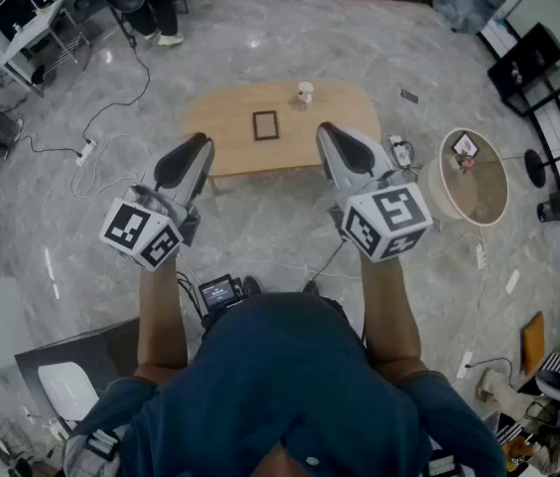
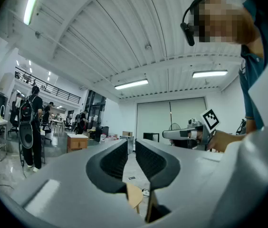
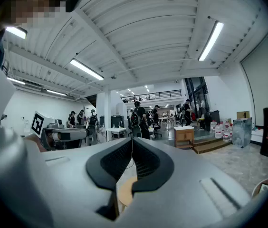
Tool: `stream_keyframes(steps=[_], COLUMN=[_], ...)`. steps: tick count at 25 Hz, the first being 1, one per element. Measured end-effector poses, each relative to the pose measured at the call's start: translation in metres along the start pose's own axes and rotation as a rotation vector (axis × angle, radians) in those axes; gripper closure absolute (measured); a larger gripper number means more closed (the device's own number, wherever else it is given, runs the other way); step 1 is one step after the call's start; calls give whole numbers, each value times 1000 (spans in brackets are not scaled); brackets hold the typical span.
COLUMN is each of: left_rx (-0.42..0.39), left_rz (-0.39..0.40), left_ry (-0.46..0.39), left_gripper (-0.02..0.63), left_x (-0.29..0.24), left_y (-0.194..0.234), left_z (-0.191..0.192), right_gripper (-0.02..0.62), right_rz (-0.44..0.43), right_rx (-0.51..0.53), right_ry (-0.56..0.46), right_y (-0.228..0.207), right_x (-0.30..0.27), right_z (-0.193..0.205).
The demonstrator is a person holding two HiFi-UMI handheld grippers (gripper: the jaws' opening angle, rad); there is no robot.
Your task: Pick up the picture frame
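The picture frame (image 1: 265,125), small, dark-rimmed and rectangular, lies flat near the middle of a low wooden table (image 1: 220,117) on the grey marble floor. I hold both grippers up in the air well short of the table, jaws pointing toward it. My left gripper (image 1: 204,145) (image 2: 131,146) has its jaws together but for a thin slit, with nothing between them. My right gripper (image 1: 326,132) (image 3: 132,144) is shut and empty, its tips touching. Both gripper views look out level across the room; only a sliver of table edge (image 2: 134,196) shows under the jaws, and no frame.
A small white cup-like object (image 1: 305,91) stands on the table behind the frame. A round side table (image 1: 474,177) stands to the right, a black shelf (image 1: 528,68) farther right. Cables and a power strip (image 1: 86,152) cross the floor at left. People stand in the background.
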State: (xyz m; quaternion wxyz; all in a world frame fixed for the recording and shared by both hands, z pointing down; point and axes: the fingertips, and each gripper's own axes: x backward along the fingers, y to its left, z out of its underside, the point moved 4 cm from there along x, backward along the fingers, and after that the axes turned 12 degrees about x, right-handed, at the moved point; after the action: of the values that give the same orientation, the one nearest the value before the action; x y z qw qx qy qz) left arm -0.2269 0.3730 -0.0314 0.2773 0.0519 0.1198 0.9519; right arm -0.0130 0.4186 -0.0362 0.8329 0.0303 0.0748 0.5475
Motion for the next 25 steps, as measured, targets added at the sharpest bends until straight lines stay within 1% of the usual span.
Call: stream_keyframes(steps=[3, 8, 15, 19, 23, 25], left_rx=[5, 7, 42, 71, 87, 89], left_rz=[1, 25, 38, 39, 45, 44], left_ry=[4, 2, -7, -16, -5, 2], left_gripper=[557, 557, 561, 561, 561, 561], left_x=[9, 15, 42, 37, 25, 12], left_y=[6, 17, 47, 52, 63, 65], left_z=[1, 0, 2, 6, 11, 14], right_gripper=[584, 584, 584, 581, 575, 574], right_rz=[0, 20, 43, 50, 44, 42], right_rx=[1, 11, 10, -37, -54, -60], right_ry=[4, 4, 39, 9, 22, 22], right_y=[11, 23, 56, 52, 44, 33], right_x=[-3, -6, -26, -25, -39, -45], right_z=[1, -3, -2, -5, 2, 7])
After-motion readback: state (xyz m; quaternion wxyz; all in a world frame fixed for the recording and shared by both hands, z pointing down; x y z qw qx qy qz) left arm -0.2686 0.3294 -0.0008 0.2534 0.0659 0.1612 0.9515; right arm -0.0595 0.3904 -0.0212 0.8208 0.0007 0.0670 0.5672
